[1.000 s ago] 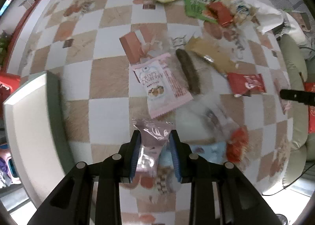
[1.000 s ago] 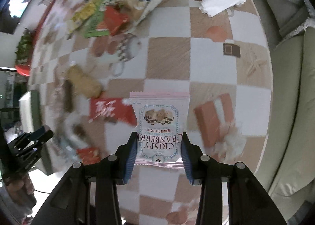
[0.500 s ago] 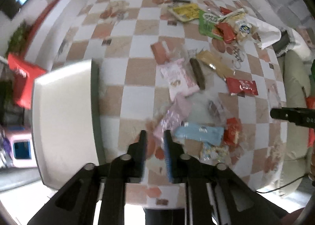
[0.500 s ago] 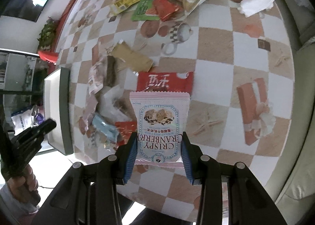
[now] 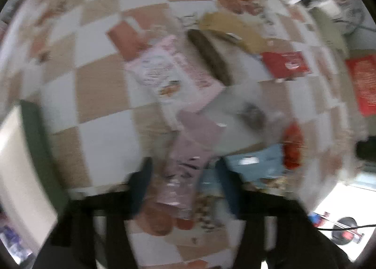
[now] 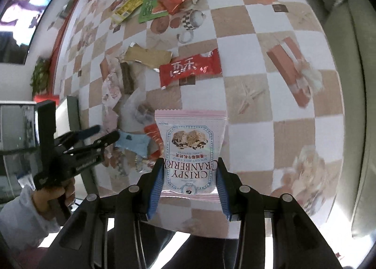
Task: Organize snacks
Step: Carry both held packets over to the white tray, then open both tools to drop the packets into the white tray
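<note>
My right gripper is shut on a pink Crispy Cranberry packet and holds it above the checkered table. My left gripper is open, its blue pads on either side of a small pink packet that lies on the table; the view is blurred. From the right wrist view the left gripper hovers with jaws apart over the pile near a light blue packet. A second pink cranberry packet lies ahead of the left gripper.
A white tray with a green edge stands at the table's left. A red packet, a brown bar, a tan packet and green and yellow packets lie scattered. A sofa runs along the right.
My left gripper has dropped back down to the pile and opened wide around the small pink packet. My right gripper still holds the cranberry packet, drifting slightly.
</note>
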The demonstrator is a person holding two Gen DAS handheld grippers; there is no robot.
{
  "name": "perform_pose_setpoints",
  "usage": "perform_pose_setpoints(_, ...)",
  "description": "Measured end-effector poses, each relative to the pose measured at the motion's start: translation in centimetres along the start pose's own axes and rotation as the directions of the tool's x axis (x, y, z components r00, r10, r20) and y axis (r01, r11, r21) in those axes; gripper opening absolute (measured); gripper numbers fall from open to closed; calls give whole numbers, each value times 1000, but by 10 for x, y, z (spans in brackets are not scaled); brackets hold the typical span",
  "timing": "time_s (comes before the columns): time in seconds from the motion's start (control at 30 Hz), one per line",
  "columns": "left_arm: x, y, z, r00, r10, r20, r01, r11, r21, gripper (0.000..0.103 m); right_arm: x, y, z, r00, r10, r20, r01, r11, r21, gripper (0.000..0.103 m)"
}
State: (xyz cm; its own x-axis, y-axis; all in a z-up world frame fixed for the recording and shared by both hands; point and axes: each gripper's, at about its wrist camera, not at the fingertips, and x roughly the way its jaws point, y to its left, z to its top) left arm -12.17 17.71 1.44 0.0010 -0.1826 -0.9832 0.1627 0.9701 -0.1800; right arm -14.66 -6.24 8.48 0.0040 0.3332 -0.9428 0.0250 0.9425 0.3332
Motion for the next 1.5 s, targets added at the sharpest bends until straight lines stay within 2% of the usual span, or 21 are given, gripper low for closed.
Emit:
perform_pose_setpoints(0.03, 0, 1, 2, 1000, -7, -12, 7, 1000, 9, 26, -1, 4, -1, 1000, -2, 5, 2, 1000, 1, 43)
perform_pose_setpoints(0.13, -7, 4, 1, 1000, -5, -5, 5, 1000, 17, 25, -5, 20, -2, 1000, -11, 21, 12, 1000, -15, 43)
perform_pose_setpoints(0.23, -31, 9, -4, 998, -42, 50, 42, 999, 1, 25, -8, 41, 1, 1000, -16, 27, 17, 999, -49, 43)
perform_pose_setpoints(0.4, -81, 19, -19, 988, -52, 147, 57, 998, -25, 25, -3, 83, 7, 1000, -19, 10, 21, 989, -148, 43)
perform_pose_setpoints(0.6, -120, 56, -52, 974, -12, 225, 46, 988, -145, 25, 11, 139, 10, 999, -22, -29, 13, 954, -300, 43)
perform_pose_setpoints(0.8, -133, 96, -93, 965, 76, 252, 2, 955, -296, 26, 30, 197, 9, 997, -38, -73, 2, 896, -445, 43)
perform_pose_setpoints(1.07, -131, 145, -141, 965, 158, 210, -54, 901, -431, 26, 69, 275, -12, 986, -65, -156, -44, 793, -607, 43)
perform_pose_setpoints(1.23, -120, 165, -162, 971, 166, 174, -64, 876, -478, 25, 95, 321, -28, 977, -91, -194, -68, 727, -683, 43)
perform_pose_setpoints(1.33, -113, 176, -171, 974, 167, 150, -71, 863, -500, 25, 107, 340, -34, 972, -103, -210, -78, 705, -705, 43)
perform_pose_setpoints(1.5, -103, 185, -178, 978, 168, 121, -84, 857, -508, 25, 127, 358, -39, 963, -126, -237, -87, 690, -719, 43)
